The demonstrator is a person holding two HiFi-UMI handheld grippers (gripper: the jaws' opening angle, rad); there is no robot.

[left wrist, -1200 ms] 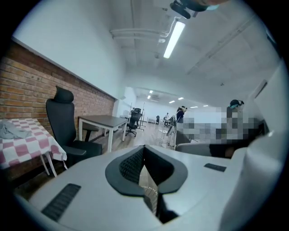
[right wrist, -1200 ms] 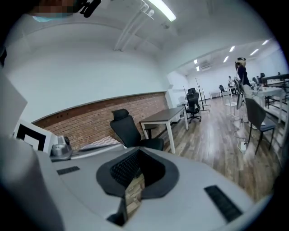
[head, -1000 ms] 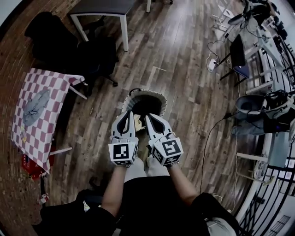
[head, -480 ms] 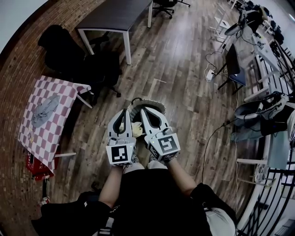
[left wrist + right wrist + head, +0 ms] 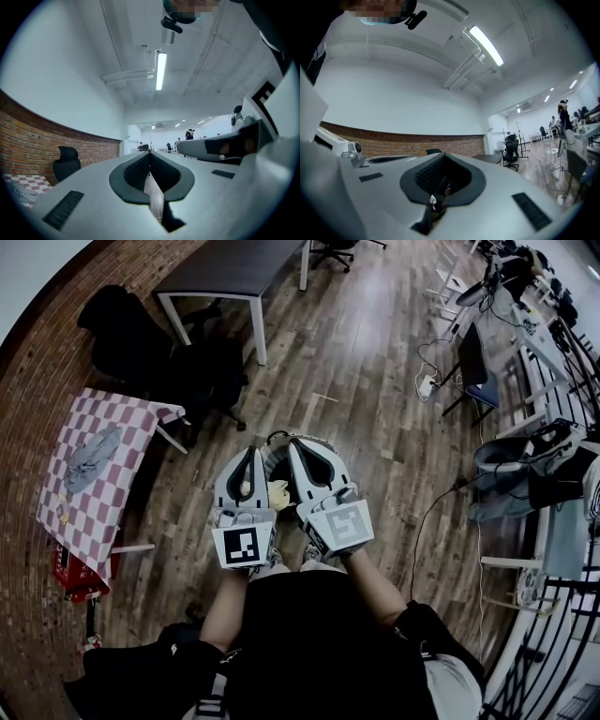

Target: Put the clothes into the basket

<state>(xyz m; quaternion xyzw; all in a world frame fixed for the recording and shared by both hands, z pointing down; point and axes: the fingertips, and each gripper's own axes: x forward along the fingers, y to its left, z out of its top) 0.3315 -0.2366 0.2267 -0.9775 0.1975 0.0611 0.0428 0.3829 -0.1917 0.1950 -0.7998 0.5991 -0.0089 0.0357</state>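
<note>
Nearest to me, my two bare forearms (image 5: 228, 601) reached out from dark sleeves, side by side. Each held a grey claw with a square-marker cube (image 5: 242, 546) at its near end. The claws were raised and pointed away from me over the wooden floor (image 5: 375, 474).

My left claw (image 5: 150, 155) was closed, its dark pads meeting at the tips. Nothing was held in it, and only a strip of floor showed through the slit behind them. My right claw (image 5: 443, 158) sat just to its right, close but not touching. It was closed as well, and I could see no garment hanging from it.

Directly beyond and below the claws stood the round basket (image 5: 279, 442), largely hidden by them. Its pale rim showed past their tips. Between the claws a small tan piece of cloth (image 5: 278, 493) was visible. It appeared to lie at the basket's near edge, though it was too small to identify.

Well off to the left stood a table with a red and white checked cloth (image 5: 70, 512). A grey garment (image 5: 94, 457) lay crumpled on it, far apart from the basket. Farther on, a black office chair (image 5: 202, 371) stood near a brick wall (image 5: 37, 381). Beyond the chair was a dark-topped table with white legs (image 5: 239, 268).
</note>
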